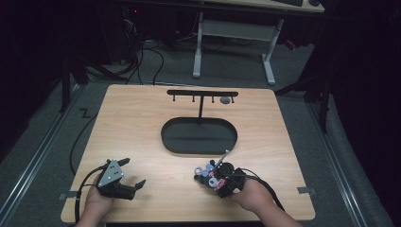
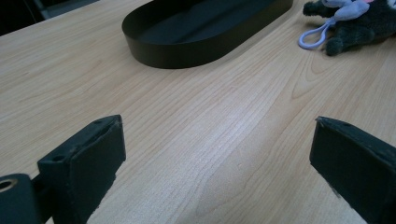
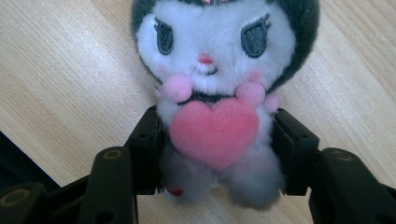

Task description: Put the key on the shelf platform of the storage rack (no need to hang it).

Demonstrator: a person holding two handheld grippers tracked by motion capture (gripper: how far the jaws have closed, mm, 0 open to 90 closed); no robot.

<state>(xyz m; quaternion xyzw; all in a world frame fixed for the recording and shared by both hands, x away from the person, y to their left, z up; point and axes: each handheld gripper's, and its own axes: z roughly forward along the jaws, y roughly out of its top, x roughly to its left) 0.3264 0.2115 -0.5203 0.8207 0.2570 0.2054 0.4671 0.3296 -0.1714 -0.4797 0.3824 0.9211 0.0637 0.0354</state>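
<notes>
— Wooden tabletop [image 1: 142, 123], dark room around it. Where's the plush?

— Plush [image 3: 212, 93] sits between the right tongs [image 3: 215, 154], which are clamped on its body below the pink heart; it lies at five o'clock from the tray [image 1: 198, 135].

— And the left tongs?

— Left tongs [image 2: 217, 154] gape wide with nothing between them; the plush lies at one o'clock from them, well apart.

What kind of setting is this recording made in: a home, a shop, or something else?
Most likely a lab or recording workspace. A wooden table stands alone on grey carpet, with cables trailing across the floor behind it and a desk frame beyond. On the table are a black hook stand and oval tray.
</notes>
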